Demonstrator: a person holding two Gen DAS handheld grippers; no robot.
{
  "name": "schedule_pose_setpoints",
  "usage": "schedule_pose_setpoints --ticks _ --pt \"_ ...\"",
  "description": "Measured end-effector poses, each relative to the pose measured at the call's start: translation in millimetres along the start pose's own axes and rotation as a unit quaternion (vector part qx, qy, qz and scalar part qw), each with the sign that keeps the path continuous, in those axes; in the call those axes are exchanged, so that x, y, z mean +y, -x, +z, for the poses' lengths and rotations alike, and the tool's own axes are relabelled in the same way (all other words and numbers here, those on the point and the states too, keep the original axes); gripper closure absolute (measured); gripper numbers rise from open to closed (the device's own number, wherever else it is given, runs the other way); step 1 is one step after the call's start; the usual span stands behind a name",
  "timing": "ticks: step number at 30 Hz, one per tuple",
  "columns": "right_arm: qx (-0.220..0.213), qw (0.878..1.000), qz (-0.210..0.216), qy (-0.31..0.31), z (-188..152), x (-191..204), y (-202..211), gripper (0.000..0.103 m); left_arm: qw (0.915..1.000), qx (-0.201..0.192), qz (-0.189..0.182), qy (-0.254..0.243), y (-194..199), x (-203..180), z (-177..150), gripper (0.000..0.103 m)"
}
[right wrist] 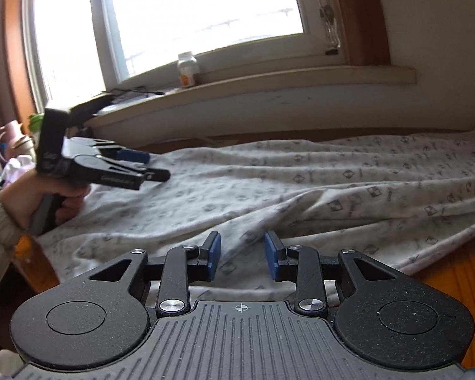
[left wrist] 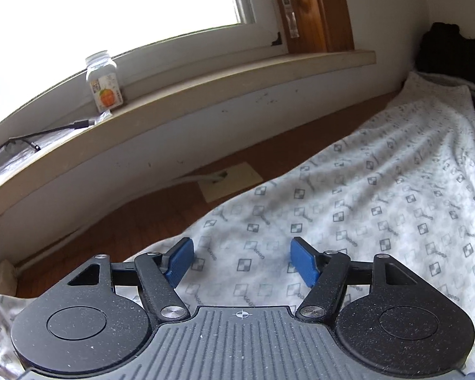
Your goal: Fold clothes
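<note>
Left gripper (left wrist: 241, 261) jaws apart, right gripper (right wrist: 242, 255) jaws apart, both empty above white patterned cotton garment (right wrist: 269, 183) spread on brown wooden table (left wrist: 136, 221).

Patterned garment (right wrist: 269, 183): one, spread on the tabletop (right wrist: 459, 288).
Grippers: two, the left gripper (left wrist: 241, 262) and the right gripper (right wrist: 242, 255).
Blue pads (left wrist: 180, 261): two on each gripper.
Pill bottle (left wrist: 104, 82): one, on the windowsill (left wrist: 237, 72).
Hand (right wrist: 47, 196): one in view, far left.
Dark cable (left wrist: 47, 131): one, on the sill.

Wooden table (right wrist: 459, 288) — patterned garment (right wrist: 269, 190) spread
</note>
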State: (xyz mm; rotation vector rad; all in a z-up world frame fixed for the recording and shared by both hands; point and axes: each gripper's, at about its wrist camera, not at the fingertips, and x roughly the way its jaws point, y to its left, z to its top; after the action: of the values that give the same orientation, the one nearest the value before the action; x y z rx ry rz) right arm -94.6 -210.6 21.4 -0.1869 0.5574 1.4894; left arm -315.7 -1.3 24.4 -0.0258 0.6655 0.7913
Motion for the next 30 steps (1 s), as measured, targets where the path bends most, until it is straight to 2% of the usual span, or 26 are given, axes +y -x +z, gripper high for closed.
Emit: schedule_pose_setpoints --ticks 3,4,5,6,11,15,18,22,23,25,30 --pt "0.015 1.000 -0.003 -0.006 3.0 0.3 -9.5 0.071 0.9999 0.006 -0.007 0.008 -1.6 2.2 -1.2 0.032" --pt "0.016 1.000 -0.003 -0.007 3.3 0.7 -11.4 0.075 0.9999 0.008 -0.010 0.011 -2.6 3.6 -1.1 0.032" --pt "0.016 1.000 -0.002 -0.006 3.2 1.0 -11.6 0.082 0.9998 0.010 -0.012 0.014 -3.4 4.8 -0.9 0.032" --pt "0.015 1.000 0.002 -0.006 3.1 1.4 -9.5 0.102 0.9997 0.011 -0.012 0.017 -3.1 5.1 -1.2 0.032" --pt "-0.028 0.999 0.005 -0.019 7.1 -0.6 43.1 0.102 0.9997 0.012 -0.010 0.017 -2.6 5.4 -1.0 0.032" --pt "-0.023 0.999 -0.002 -0.038 -2.4 -10.7 75.6 0.102 0.9995 0.016 -0.014 0.024 -4.0 9.0 -0.7 0.030" --pt "-0.004 0.999 -0.007 -0.048 -13.5 -21.4 76.2 0.102 0.9990 0.019 -0.021 0.036 -5.2 13.1 -0.5 0.029" --pt "-0.014 0.997 -0.016 -0.071 -8.8 -36.5 69.9 0.097 0.9990 0.020 -0.018 0.035 -5.5 12.5 -0.4 0.028" --pt "-0.016 0.997 -0.017 -0.076 -5.7 -40.2 66.1 0.094 0.9990 0.020 -0.018 0.035 -5.4 12.1 -0.5 0.028" --pt "-0.018 0.995 -0.024 -0.091 -0.4 -49.0 56.0 0.081 0.9990 0.020 -0.017 0.036 -5.2 11.8 -0.5 0.028" --pt "-0.022 0.991 -0.044 -0.121 5.5 -65.8 35.9 0.077 0.9991 0.019 -0.014 0.034 -4.7 10.9 -0.4 0.028"
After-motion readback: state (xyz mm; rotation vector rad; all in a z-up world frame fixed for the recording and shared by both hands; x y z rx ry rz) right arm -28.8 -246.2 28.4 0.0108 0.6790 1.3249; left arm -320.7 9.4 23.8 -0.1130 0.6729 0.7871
